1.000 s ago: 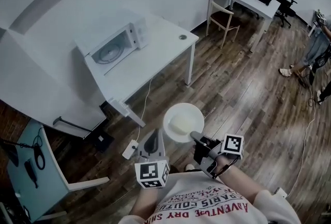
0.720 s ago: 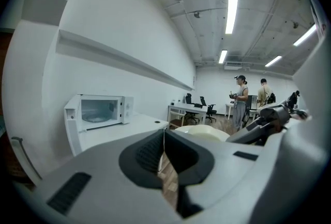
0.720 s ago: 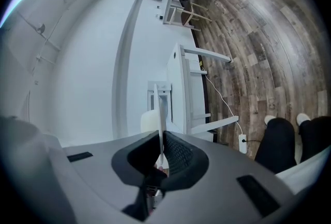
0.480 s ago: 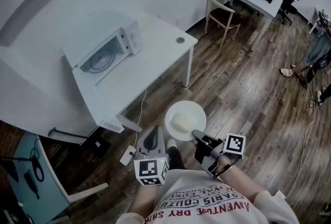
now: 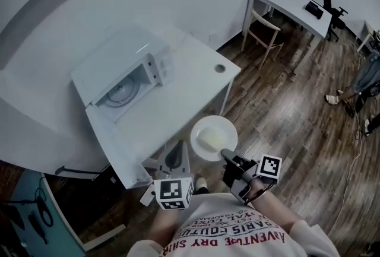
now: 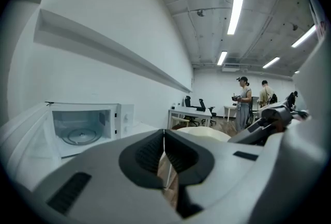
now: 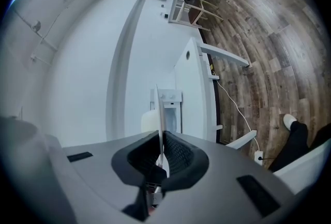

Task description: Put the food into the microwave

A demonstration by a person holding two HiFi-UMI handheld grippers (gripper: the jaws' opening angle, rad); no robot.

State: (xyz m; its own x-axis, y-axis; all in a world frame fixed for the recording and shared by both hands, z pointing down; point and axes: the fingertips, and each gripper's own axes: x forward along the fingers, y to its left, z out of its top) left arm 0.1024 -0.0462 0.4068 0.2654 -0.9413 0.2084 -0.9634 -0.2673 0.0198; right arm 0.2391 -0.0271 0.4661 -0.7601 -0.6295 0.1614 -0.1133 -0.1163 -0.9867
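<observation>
A white plate with pale food on it hangs over the floor by the near edge of the white table. My right gripper is shut on the plate's near rim; in the right gripper view the plate shows edge-on between the pads. To the plate's left, my left gripper is shut and holds nothing. The white microwave stands on the table with its door swung open and its glass turntable showing. In the left gripper view the plate shows just past the shut jaws.
A second desk with a wooden chair stands at the back right. A person stands at the right edge. A cable and power strip lie on the wood floor under the table. A teal table is at the lower left.
Both grippers and the plate have moved toward the white table; the table and the open microwave now lie much closer to the plate. The grip on the plate is unchanged.
</observation>
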